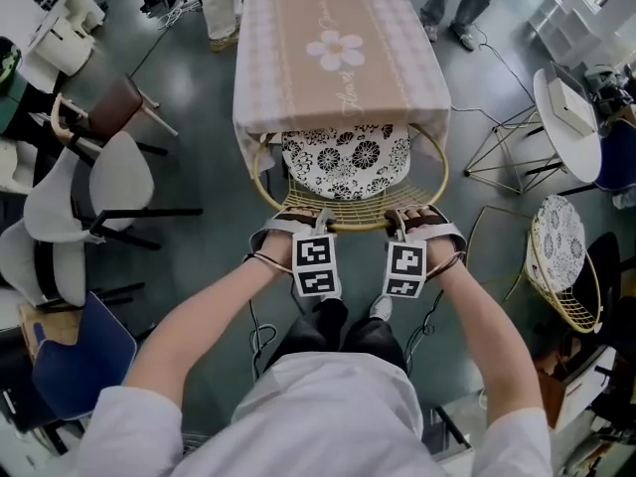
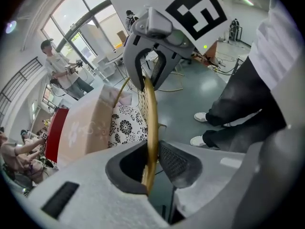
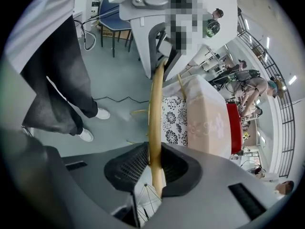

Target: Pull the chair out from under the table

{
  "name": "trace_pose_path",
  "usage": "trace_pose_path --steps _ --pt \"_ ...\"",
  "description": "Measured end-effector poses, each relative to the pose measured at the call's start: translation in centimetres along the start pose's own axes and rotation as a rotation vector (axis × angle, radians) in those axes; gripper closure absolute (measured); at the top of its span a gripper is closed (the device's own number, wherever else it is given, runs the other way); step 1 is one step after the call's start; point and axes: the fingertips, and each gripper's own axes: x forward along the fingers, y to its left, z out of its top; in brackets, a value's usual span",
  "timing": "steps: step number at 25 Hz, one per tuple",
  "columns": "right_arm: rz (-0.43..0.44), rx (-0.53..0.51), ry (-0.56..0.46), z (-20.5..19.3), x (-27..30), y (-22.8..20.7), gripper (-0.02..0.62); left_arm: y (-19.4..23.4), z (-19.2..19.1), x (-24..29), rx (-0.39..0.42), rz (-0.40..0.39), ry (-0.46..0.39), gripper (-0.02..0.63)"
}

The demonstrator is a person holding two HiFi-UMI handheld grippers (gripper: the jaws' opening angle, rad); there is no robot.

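Note:
The chair has a gold wire frame (image 1: 348,225) and a black-and-white floral cushion (image 1: 346,162). It is tucked under the table with the pink checked cloth (image 1: 338,48). Both grippers sit on the near part of the chair's back rim. My left gripper (image 1: 303,217) is shut on the gold rim (image 2: 150,113), which runs up between its pads (image 2: 176,163). About a hand's width to the right, my right gripper (image 1: 412,217) is shut on the same rim (image 3: 156,104), pads (image 3: 128,168) on both sides. The chair's legs are hidden.
White chairs (image 1: 89,187) and a blue chair (image 1: 79,351) stand at the left. A second gold wire chair (image 1: 561,261), a gold wire frame (image 1: 502,152) and a round white side table (image 1: 566,117) are at the right. People stand beyond the table (image 1: 224,8). My feet (image 1: 383,309) are just behind the chair.

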Motion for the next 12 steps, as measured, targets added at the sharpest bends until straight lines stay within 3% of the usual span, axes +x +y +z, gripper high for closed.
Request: trace_pose_path --steps 12 --pt "0.018 0.029 -0.009 0.17 0.17 0.05 0.538 0.13 -0.08 0.22 -0.02 0.03 0.025 0.529"
